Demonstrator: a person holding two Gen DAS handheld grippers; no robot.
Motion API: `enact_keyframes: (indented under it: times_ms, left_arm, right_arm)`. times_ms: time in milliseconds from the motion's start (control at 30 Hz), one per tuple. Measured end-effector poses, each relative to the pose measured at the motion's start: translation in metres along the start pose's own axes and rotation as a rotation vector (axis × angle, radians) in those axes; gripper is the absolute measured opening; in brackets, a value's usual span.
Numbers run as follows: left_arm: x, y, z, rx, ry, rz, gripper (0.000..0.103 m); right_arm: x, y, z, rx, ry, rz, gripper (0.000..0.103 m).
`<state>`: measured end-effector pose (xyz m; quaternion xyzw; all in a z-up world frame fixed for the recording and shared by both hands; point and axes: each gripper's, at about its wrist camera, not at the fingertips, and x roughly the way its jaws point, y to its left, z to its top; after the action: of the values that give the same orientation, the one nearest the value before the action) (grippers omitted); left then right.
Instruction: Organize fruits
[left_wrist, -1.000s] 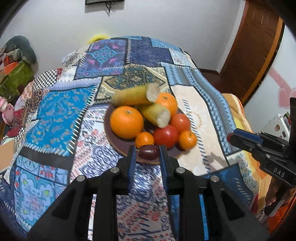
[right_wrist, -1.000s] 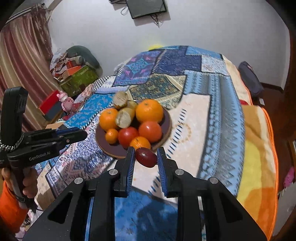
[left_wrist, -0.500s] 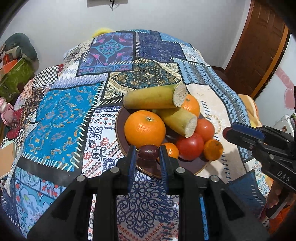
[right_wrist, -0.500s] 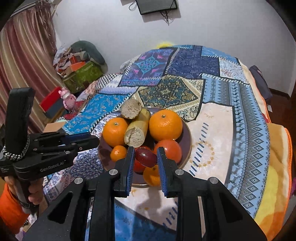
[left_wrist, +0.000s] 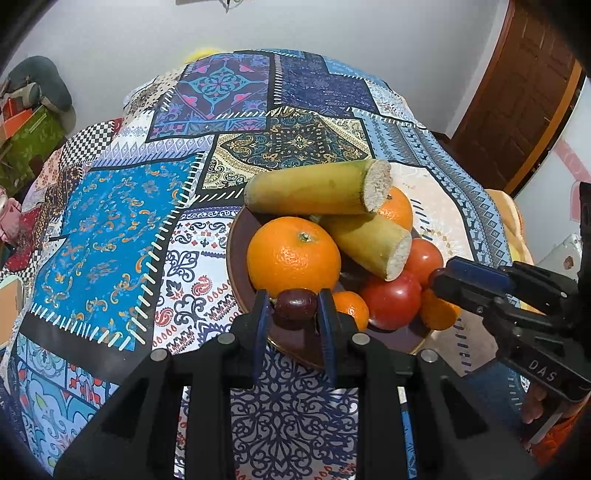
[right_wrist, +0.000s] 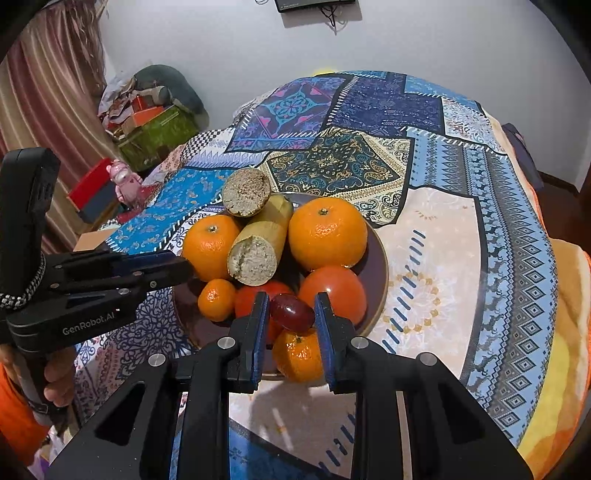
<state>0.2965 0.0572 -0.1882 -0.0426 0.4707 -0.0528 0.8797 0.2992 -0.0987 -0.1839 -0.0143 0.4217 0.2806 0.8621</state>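
Now each gripper pinches a small dark fruit of its own. At the lower centre of the left wrist view, the left gripper has its fingers closed on a dark red grape — oval, glossy, nearly maroon. At the lower centre of the right wrist view, the right gripper clamps a second grape, a lighter wine red with a sheen, lying tilted between the blue pads.

Both grapes hang over the near edge of the brown plate, which sits on the patchwork cloth. The plate holds two big oranges, small tangerines, red tomatoes and two cut yellow-green stalks with pale pithy ends.

Compared with a second ago, both grippers have come closer to the plate: the fruit pile fills far more of each view, and the grapes that sat short of the rim now overlap the fruit — the left one before the big orange, the right one above a tangerine.
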Motion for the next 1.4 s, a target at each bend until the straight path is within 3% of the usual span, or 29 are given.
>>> enact_keyframes:
  times_ms: [133,200,333,533,800,1067,1267,1400]
  left_arm:
    - [0.004,0.001,-0.002,-0.004,0.018,-0.004,0.027]
    - [0.004,0.002,-0.003,-0.011,0.023,-0.012,0.029]
    - [-0.003,0.0,-0.005,-0.008,0.004,-0.008,0.057]
    - [-0.033,-0.002,-0.004,-0.014,-0.05,-0.014,0.057]
    - [-0.12,-0.016,-0.004,0.001,-0.238,-0.001,0.057]
    - [-0.232,-0.053,-0.03,0.066,-0.502,0.042,0.057]
    - [-0.295,-0.073,-0.06,0.077,-0.647,0.064,0.058]
    - [-0.319,-0.076,-0.079,0.056,-0.697,0.066,0.065]
  right_arm:
    - [0.001,0.001,0.001,-0.003,0.003,-0.006,0.024]
    - [0.001,0.003,0.0,-0.011,0.006,-0.016,0.029]
    - [-0.004,0.004,-0.002,-0.015,-0.008,-0.033,0.043]
    - [-0.026,0.008,0.002,-0.018,-0.048,-0.039,0.044]
    - [-0.093,0.022,0.009,-0.021,-0.192,-0.043,0.044]
    - [-0.189,0.052,0.003,-0.051,-0.397,-0.053,0.044]
    - [-0.246,0.074,-0.015,-0.061,-0.533,-0.047,0.051]
    - [-0.268,0.088,-0.029,-0.073,-0.594,-0.055,0.059]
